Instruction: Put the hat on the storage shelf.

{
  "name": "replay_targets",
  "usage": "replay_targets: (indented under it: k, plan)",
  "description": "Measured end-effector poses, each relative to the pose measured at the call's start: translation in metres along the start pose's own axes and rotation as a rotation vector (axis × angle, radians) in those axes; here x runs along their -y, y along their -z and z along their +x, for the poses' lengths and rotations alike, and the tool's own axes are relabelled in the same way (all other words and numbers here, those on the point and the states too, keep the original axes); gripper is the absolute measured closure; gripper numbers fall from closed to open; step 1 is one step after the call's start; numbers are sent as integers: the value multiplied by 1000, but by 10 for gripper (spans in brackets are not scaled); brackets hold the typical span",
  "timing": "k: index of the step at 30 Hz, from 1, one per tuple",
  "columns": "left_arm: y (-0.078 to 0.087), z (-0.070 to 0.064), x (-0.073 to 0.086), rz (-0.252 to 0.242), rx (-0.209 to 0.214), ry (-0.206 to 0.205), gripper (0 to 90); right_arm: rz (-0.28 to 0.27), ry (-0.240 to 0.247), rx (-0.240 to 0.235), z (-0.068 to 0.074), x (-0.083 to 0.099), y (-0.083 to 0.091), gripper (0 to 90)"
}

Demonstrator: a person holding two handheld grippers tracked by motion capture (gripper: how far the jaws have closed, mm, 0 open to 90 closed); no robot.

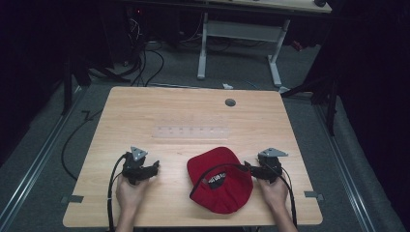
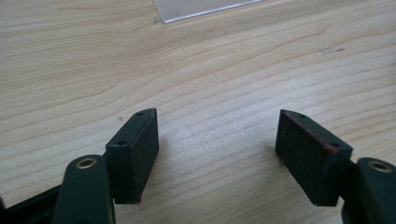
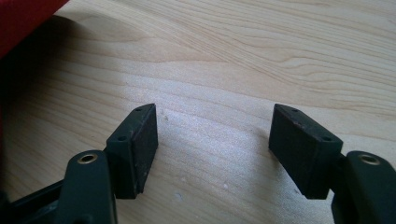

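1. A red cap (image 1: 220, 180) is seen lying on the table (image 1: 193, 121), at its near edge and right of the middle, with the brim toward the person.
2. The right gripper (image 1: 248, 166) is held just beside the cap's right edge, jaws wide apart with nothing between them; red cloth (image 3: 23, 16) is seen at the upper left of its own view.
3. The left gripper (image 1: 155, 167) is held apart from the cap, jaws likewise wide over bare wood.
4. The right gripper is judged the nearer; the cap lies to its left.
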State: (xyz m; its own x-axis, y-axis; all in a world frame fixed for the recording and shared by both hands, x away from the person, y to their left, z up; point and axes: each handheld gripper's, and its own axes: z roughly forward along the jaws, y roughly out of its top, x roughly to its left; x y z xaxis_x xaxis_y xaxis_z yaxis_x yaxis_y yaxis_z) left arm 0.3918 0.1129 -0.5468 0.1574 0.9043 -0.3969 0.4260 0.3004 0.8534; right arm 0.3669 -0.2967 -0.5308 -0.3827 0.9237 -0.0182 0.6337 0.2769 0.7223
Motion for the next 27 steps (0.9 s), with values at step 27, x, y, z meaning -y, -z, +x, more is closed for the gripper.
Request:
replay_targets:
  k: [27]
  plan:
    - [1,-1,1,5,2,-4,287,-1,-3,4,-1,0,0,331]
